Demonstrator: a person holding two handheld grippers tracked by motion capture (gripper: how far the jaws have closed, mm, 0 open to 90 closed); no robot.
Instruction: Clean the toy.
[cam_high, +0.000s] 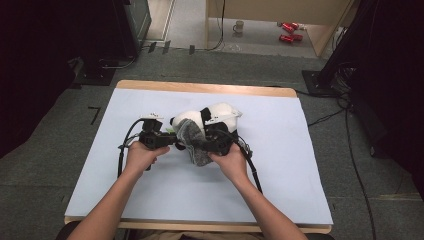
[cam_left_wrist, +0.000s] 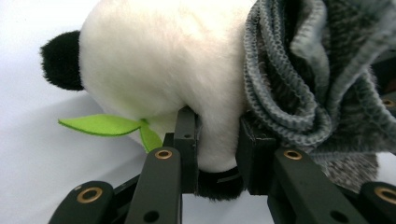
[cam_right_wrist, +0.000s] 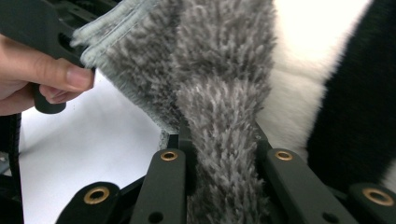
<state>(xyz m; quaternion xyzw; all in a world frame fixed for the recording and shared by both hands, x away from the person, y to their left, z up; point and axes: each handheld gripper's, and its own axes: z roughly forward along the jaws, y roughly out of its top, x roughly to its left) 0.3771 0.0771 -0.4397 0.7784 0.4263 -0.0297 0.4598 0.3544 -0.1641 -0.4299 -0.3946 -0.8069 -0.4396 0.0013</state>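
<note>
A black and white plush panda (cam_high: 210, 117) lies on the white table cover (cam_high: 150, 190), with a fuzzy grey sock (cam_high: 196, 145) pulled partly over it. In the left gripper view my left gripper (cam_left_wrist: 218, 158) is shut on the panda's white plush (cam_left_wrist: 177, 70), beside the sock's ribbed cuff (cam_left_wrist: 285, 93); a green felt leaf (cam_left_wrist: 105, 125) sticks out to the left. My right gripper (cam_right_wrist: 219, 154) is shut on a fold of the grey sock (cam_right_wrist: 224, 93), with the panda's white and black fur (cam_right_wrist: 327, 84) behind it. Both grippers (cam_high: 165, 139) (cam_high: 215, 142) meet at the toy.
The wooden table edge (cam_high: 200, 88) runs along the far side. On the floor beyond stand a mug (cam_high: 239, 26) and red objects (cam_high: 289, 31). Dark equipment stands at the left (cam_high: 90, 30) and right (cam_high: 380, 60). Cables (cam_high: 350, 150) trail on the carpet to the right.
</note>
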